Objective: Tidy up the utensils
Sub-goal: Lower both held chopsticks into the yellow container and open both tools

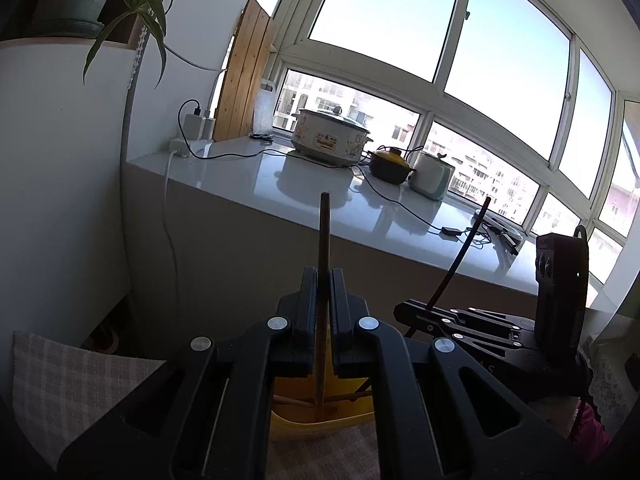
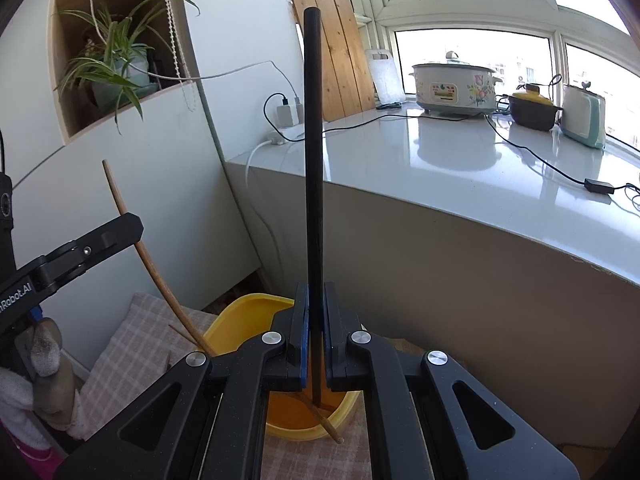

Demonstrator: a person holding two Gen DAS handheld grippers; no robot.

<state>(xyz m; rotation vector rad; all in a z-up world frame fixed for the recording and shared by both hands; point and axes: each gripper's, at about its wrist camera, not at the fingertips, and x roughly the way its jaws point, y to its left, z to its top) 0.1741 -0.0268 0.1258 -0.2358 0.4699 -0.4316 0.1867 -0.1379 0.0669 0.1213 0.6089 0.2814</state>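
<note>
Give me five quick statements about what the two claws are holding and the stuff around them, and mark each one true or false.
1. The left claw is shut on a brown wooden chopstick. True.
2. The right claw is open and holds nothing. False: it is shut on a black chopstick that stands upright between its fingers.
3. A yellow container sits below both claws. True.
4. The yellow container sits on the white countertop. False: it rests lower down, on a checked cloth.
5. The flowered cooker on the countertop has its lid off. False: the lid is on.
</note>
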